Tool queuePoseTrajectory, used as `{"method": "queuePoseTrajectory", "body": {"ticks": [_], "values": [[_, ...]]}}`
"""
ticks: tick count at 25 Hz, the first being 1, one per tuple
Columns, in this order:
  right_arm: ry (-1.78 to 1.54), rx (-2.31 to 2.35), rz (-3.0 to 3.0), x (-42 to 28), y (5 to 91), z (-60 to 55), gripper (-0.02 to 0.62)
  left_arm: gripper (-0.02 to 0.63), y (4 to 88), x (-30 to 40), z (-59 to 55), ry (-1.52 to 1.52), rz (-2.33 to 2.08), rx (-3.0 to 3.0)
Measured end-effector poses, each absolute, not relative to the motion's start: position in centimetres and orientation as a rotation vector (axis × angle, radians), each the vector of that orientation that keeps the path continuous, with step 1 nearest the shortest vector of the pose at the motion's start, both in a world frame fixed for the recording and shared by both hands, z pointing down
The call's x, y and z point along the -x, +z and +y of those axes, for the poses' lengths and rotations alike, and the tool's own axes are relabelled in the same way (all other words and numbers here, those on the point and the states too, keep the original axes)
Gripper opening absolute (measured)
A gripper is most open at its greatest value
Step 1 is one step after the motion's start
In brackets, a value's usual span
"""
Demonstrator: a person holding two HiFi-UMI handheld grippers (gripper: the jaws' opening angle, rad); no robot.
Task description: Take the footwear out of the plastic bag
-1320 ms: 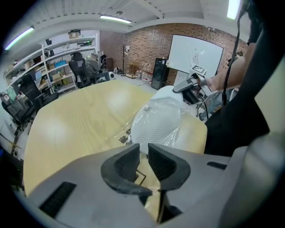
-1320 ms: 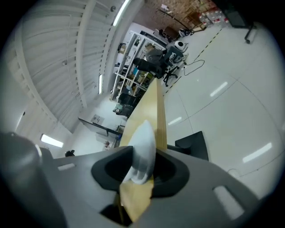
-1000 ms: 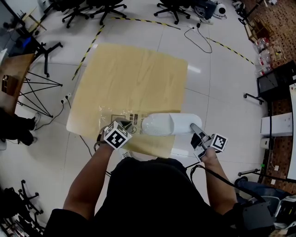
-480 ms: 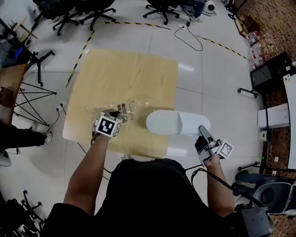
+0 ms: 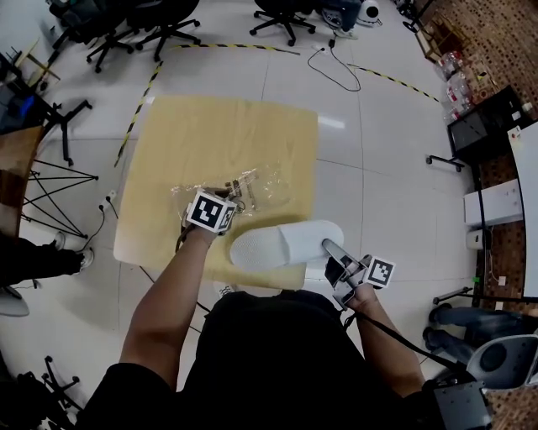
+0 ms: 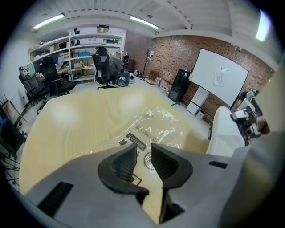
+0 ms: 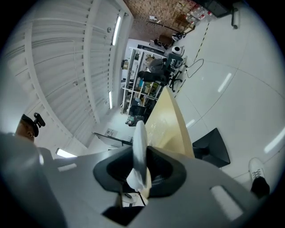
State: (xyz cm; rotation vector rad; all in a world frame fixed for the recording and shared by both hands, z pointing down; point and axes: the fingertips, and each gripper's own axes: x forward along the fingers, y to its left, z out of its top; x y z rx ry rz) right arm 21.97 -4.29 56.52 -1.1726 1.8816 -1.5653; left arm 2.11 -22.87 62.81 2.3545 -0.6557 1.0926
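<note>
A white slipper (image 5: 282, 243) hangs over the front edge of the light wooden table (image 5: 227, 138), free of the bag. My right gripper (image 5: 334, 259) is shut on its heel end; in the right gripper view the slipper's thin edge (image 7: 139, 142) is pinched between the jaws. The clear plastic bag (image 5: 256, 188) lies crumpled and flat on the table, with printed labels showing (image 6: 156, 124). My left gripper (image 5: 220, 217) hovers at the bag's near end, and its jaws are opening with nothing between them (image 6: 142, 161). The slipper (image 6: 225, 131) appears at the right of the left gripper view.
Office chairs (image 5: 160, 17) stand beyond the table. A black tripod stand (image 5: 55, 180) is at the left, a cable (image 5: 336, 71) and striped tape (image 5: 143, 97) lie on the floor, and a black box (image 5: 475, 134) and a white box (image 5: 487, 206) sit at the right.
The slipper has come out of the bag and moved left along the table's front edge. My left gripper has let go of the bag, which now lies loose.
</note>
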Motion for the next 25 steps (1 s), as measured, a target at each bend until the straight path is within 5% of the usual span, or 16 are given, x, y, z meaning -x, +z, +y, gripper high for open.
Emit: {"method": "queuePoseTrajectory", "body": {"ticks": [5, 11, 16, 25], "values": [[-1.642, 1.127, 1.920, -18.4, 57.8, -5.8, 0.084, 0.110, 59.1, -1.2, -22.2, 0.879, -0.648, -2.395], [-1.745, 1.148, 1.934, -14.7, 60.2, -7.1, 0.087, 0.022, 54.5, 5.3, -18.3, 0.725, -0.693, -2.429], [-1.788, 1.276, 1.947, -13.3, 61.7, -6.6, 0.103, 0.009, 53.4, 10.3, -13.6, 0.660, -0.677, -2.365], [-1.723, 1.765, 2.165, -15.2, 62.7, -7.3, 0.269, 0.008, 55.3, 11.7, -7.6, 0.676, -0.557, -2.326]]}}
